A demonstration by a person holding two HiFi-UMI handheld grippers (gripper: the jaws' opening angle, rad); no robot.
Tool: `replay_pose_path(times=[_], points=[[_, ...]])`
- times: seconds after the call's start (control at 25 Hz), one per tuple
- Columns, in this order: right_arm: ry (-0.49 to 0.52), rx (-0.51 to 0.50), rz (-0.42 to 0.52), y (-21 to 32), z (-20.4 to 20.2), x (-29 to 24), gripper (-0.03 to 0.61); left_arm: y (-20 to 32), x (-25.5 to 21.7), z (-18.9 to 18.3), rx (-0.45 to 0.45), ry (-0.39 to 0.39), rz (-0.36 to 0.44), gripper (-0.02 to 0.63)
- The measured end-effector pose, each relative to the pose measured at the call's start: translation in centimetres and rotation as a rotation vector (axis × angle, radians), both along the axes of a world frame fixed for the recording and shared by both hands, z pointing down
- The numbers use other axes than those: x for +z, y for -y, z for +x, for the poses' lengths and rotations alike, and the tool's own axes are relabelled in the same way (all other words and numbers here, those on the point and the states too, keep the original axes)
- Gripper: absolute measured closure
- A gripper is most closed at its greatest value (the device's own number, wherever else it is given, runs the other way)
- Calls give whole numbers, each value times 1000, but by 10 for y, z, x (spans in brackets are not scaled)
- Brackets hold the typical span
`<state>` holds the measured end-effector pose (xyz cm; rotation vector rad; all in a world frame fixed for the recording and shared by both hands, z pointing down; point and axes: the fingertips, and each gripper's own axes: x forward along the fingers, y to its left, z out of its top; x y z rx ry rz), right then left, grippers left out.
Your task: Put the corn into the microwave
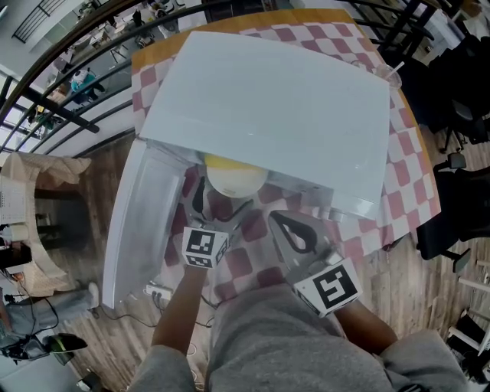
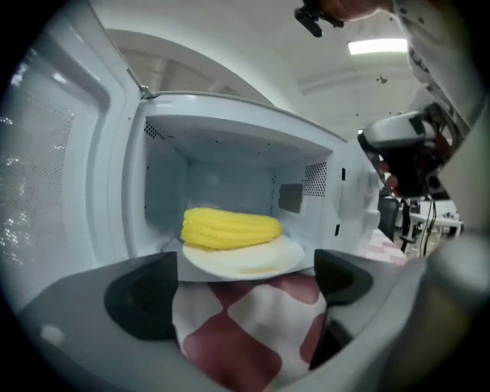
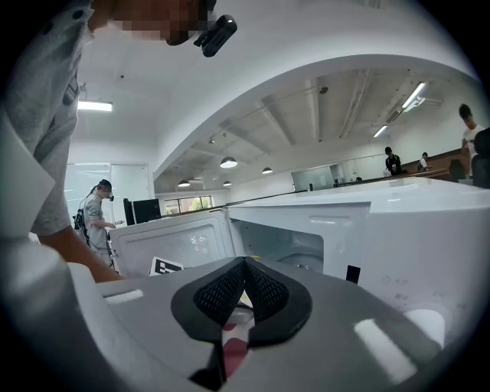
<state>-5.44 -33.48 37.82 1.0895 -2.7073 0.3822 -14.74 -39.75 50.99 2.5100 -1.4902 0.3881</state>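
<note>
Nearest you, your left gripper (image 2: 245, 287) stands with its jaws at full spread; no pad presses on anything, and the gap between them frames only the red-and-white checked cloth (image 2: 245, 337). Your right gripper (image 3: 245, 295) lies beside it, to the right in the head view, its two ribbed pads (image 3: 222, 295) closed against each other with nothing gripped between them. Both grippers point toward the appliance from just in front of its opening.

Beyond the left jaws, the corn (image 2: 230, 228) lies on its side on a white plate (image 2: 256, 262). The plate rests at the front of the microwave's (image 1: 268, 107) cavity, just inside the mouth, apart from both grippers. The head view shows the plate's near rim and a strip of yellow under the front edge of the white casing.

The door (image 1: 134, 222) hangs swung fully open at the left of the cavity. The microwave stands on the checked cloth, which covers a wooden table (image 1: 306, 15).

Farthest off, the right gripper view shows a person (image 3: 93, 214) standing in the room behind the open door.
</note>
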Motion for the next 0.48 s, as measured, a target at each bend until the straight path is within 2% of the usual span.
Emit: replay_pose_path(times=[0.12,0.28,0.48], points=[[0,5,-2,1,1,1,581,2,5,2,-16,28,-12,71],[3,8,3,2,2,0,581,7,6,3,-52,10,-26,109],[-1,16,-5,4,7,2,580,21,8,5,-78,5,-46,127]])
